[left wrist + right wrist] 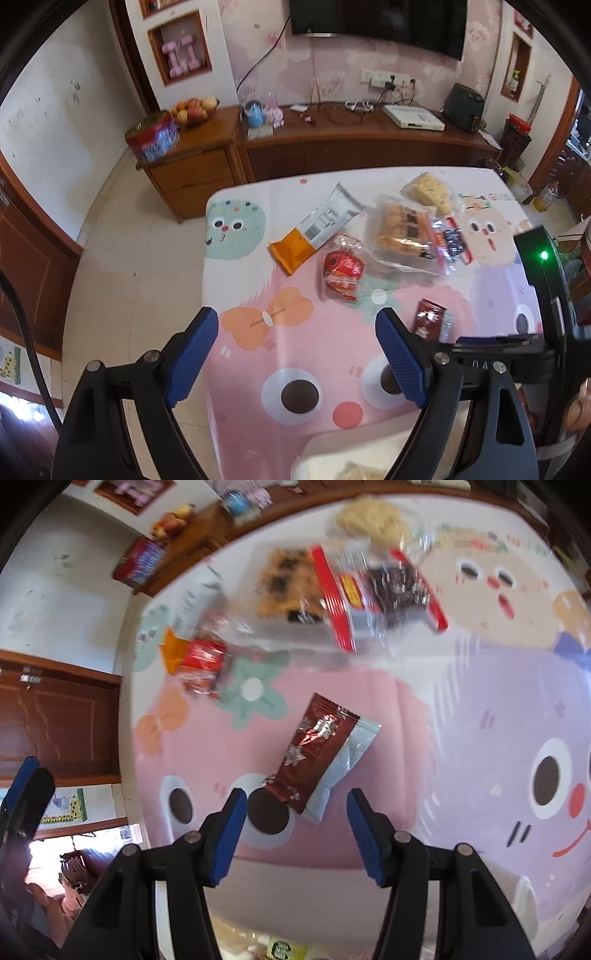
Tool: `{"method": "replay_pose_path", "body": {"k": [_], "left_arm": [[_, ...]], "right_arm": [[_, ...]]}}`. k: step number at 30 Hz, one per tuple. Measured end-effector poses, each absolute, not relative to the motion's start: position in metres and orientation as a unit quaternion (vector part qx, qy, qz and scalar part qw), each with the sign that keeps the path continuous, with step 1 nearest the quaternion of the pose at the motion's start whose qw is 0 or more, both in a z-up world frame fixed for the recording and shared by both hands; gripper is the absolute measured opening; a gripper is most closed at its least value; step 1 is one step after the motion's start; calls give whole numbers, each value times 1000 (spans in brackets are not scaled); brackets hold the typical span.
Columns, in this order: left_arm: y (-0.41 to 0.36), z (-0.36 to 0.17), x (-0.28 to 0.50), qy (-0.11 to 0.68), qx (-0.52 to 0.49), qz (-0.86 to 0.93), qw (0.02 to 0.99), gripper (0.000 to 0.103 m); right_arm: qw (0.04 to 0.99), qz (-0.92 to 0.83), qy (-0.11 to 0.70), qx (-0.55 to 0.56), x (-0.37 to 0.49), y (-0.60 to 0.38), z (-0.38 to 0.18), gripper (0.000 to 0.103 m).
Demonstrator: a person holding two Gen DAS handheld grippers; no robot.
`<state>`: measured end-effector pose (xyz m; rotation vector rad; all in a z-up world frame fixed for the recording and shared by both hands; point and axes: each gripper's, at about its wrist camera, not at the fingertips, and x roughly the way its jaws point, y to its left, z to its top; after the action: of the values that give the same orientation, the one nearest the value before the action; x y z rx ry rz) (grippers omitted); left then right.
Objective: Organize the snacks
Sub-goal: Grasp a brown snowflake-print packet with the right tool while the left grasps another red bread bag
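My left tongs [297, 325] are spread wide with nothing between them, hovering over the pink cartoon cloth on the surface [317, 339]. At 12 o'clock from them lie the snacks: an orange-and-grey pack [314, 230] furthest left, a red pack [341, 273] just beside it, then a clear bag of biscuits [400, 232] and a pale rice cake [430, 192] behind that. A brown sachet [430, 319] sits apart at 2 o'clock, near my right tongs' body. A white tray [332, 448] shows at 6 o'clock with something pale inside.

My right tongs [297, 805] are also spread and hold nothing. The brown sachet [319, 760] lies tilted just ahead at 12 o'clock, its lower end between the tips but touching neither. The other snacks are blurred beyond it.
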<state>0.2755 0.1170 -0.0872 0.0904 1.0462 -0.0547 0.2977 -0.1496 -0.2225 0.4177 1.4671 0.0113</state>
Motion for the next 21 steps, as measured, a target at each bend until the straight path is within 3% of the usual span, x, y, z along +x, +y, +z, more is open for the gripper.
{"method": "replay_pose_path", "body": {"k": [7,14,21], "left_arm": [[125,-118,307,526,33,-18,849,86],[113,-134,328,542,35,-24,839,86],[90,-162,355,566,41,-27,823,86]], "right_arm": [[718,-30,677,158,313,-138,-243,56],[732,-37,678,51,320,-114,-243,39],[735,-32,671,88,321,-147,-240,35]]}}
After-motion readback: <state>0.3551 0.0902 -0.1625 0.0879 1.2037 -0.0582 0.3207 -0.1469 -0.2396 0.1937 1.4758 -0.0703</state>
